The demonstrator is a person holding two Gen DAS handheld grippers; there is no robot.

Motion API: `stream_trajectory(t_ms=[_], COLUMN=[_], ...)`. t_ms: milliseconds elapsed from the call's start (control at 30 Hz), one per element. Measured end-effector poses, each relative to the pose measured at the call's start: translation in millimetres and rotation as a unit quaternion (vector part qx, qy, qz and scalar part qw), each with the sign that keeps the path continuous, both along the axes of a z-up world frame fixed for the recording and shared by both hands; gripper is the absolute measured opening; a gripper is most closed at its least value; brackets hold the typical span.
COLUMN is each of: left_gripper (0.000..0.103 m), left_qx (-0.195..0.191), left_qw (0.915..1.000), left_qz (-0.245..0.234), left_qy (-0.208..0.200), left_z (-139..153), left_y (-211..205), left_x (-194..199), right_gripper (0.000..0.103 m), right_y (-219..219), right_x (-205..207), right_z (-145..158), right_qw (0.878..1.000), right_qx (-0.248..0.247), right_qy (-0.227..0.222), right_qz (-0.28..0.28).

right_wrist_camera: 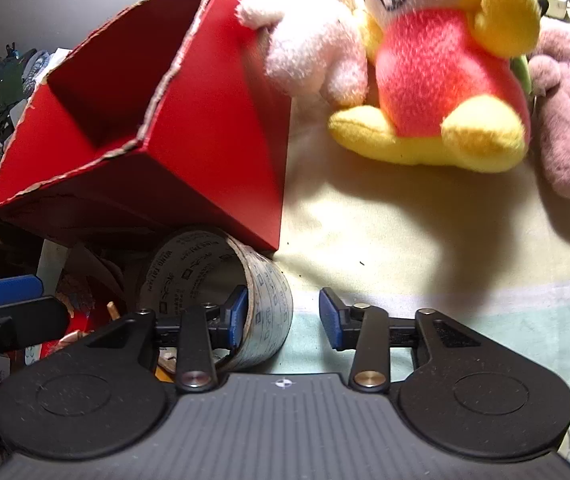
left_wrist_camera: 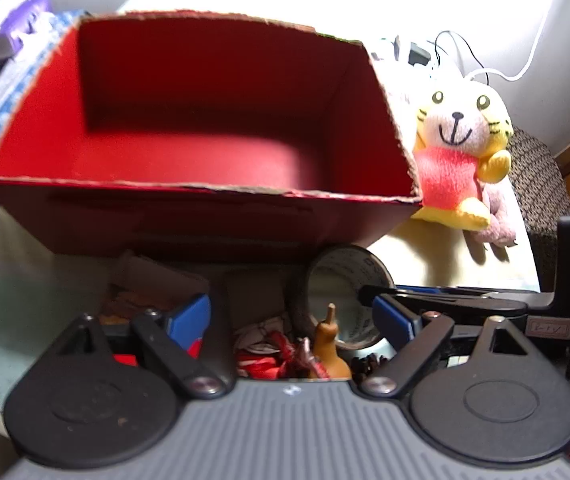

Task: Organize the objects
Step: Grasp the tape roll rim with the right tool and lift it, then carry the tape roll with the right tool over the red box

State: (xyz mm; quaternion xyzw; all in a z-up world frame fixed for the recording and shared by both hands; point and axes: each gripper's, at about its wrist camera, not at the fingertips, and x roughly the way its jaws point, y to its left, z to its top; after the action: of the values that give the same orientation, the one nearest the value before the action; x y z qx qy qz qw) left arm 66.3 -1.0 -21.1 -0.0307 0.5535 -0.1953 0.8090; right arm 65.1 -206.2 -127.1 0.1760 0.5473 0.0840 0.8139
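An empty red cardboard box [left_wrist_camera: 205, 128] stands open on a cream cloth [right_wrist_camera: 405, 240]. In front of it a printed tape roll [left_wrist_camera: 345, 280] lies on its side. My right gripper [right_wrist_camera: 285, 316] straddles the roll's wall [right_wrist_camera: 273, 304]: the left pad [right_wrist_camera: 239, 316] is inside the ring, the right pad stands a little off the outside. My left gripper [left_wrist_camera: 291, 320] is open above small items, among them a tan gourd figure [left_wrist_camera: 329, 344] and red-and-white pieces [left_wrist_camera: 261, 360]. A finger of the right gripper [left_wrist_camera: 445, 300] reaches into the roll from the right.
A yellow cat plush in a red shirt [right_wrist_camera: 445, 80] leans by the box's right side, with a white plush [right_wrist_camera: 313, 40] and a mauve one [right_wrist_camera: 565, 120] beside it. Stacked papers and clutter [left_wrist_camera: 1, 72] lie at the back left. Cables [left_wrist_camera: 465, 52] run behind.
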Motion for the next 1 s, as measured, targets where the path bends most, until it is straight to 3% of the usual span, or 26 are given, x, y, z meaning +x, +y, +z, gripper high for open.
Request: stream_trajectory(t_ms=[67, 133, 233, 367, 433, 500, 567, 700, 867, 1000], left_gripper=[0.089, 0.089, 0.089, 0.087, 0.079, 0.065, 0.064, 0.053, 0.053, 0.053], left_qx=[0.001, 0.006, 0.011, 0.013, 0.012, 0.009, -0.002, -0.027, -0.059, -0.08], left_qw=[0.9999, 0.9997, 0.999, 0.9964, 0.9941, 0.9911, 0.9876, 0.9793, 0.9689, 0.9669], left_qz=[-0.009, -0.02, -0.04, -0.078, -0.102, -0.126, -0.15, -0.198, -0.24, -0.237], left_qy=[0.008, 0.012, 0.018, 0.031, 0.036, 0.042, 0.046, 0.031, -0.016, -0.053], left_z=[-3.6, -7.6, -13.8, -20.5, -22.4, -23.5, -21.8, -3.6, 34.2, 62.9], left_y=[-1.9, -6.2, -14.6, -33.9, -47.1, -60.1, -71.5, -90.9, -101.9, -93.5], left_x=[4.0, 8.9, 16.7, 22.9, 22.9, 22.2, 20.6, 14.0, 6.4, 12.3], right_gripper=[0.016, 0.012, 0.012, 0.011, 0.011, 0.011, 0.011, 0.011, 0.011, 0.012], right_y=[-3.1, -4.3, -9.1, -27.0, -37.0, -45.4, -53.9, -65.7, -67.2, -60.4], right_x=[0.9, 0.0, -4.1, -13.8, -21.4, -32.2, -41.6, -59.2, -67.2, -57.1], right_z=[0.0, 5.1, 11.2, 18.2, 25.7, 35.3, 47.3, 69.4, 112.3, 139.0], right_qw=[1.0, 1.0, 1.0, 0.999, 0.998, 0.997, 0.996, 0.993, 0.986, 0.979], right_qx=[0.023, 0.014, -0.013, -0.004, -0.008, -0.017, -0.025, -0.028, -0.022, -0.032], right_qy=[0.002, -0.007, -0.022, -0.021, -0.03, -0.045, -0.056, -0.075, -0.131, -0.174], right_qz=[-0.002, -0.006, -0.012, -0.034, -0.047, -0.056, -0.067, -0.088, -0.102, -0.101])
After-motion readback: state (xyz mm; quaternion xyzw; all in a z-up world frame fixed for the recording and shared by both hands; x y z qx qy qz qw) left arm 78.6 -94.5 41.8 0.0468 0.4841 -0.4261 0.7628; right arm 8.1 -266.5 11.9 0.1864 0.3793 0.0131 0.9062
